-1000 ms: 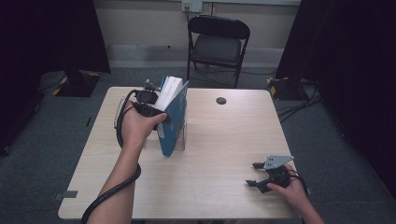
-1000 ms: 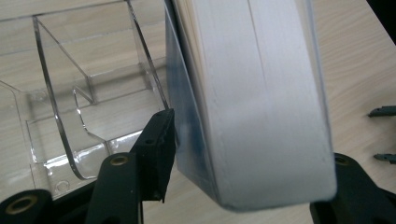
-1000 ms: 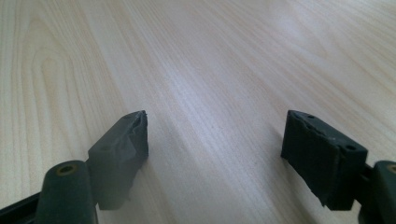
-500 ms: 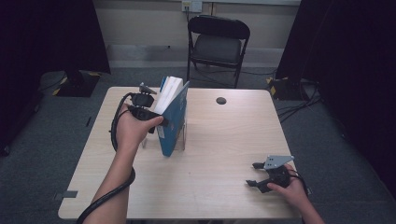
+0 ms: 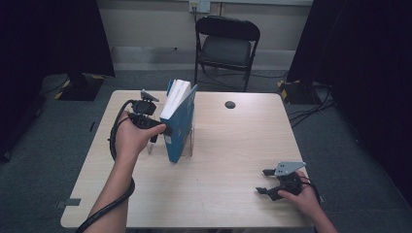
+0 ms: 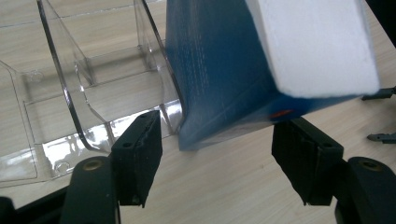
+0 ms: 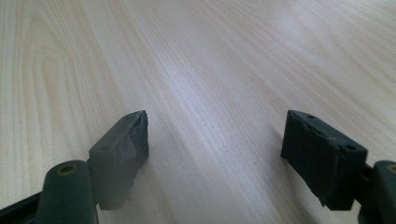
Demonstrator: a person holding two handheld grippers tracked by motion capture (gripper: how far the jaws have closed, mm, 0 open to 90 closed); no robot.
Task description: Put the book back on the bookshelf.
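The left gripper [image 6: 217, 151] fingers have just been opening and stand clear of the blue book [image 6: 224, 70] between them. Step in hand: release. The book stands on edge in the clear holder [image 5: 190, 138], tabletop [image 5: 218, 194] centre-left. Next: withdraw toward 9 o'clock without tipping it. The right gripper [image 5: 266, 182] rests at 5 o'clock, fingers wide, empty.

Wooden table [image 5: 218, 194] with clear holder [image 6: 93, 93], blue book [image 5: 179, 127]

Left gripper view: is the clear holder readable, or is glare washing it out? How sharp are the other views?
Left gripper view: the clear holder is legible by bright reflections along its edges and base; the blue book is soft, its white page edge nearly blown out. Right gripper view: the table grain is sharp, with a pale sheen. High view: evenly lit table, dark surroundings.
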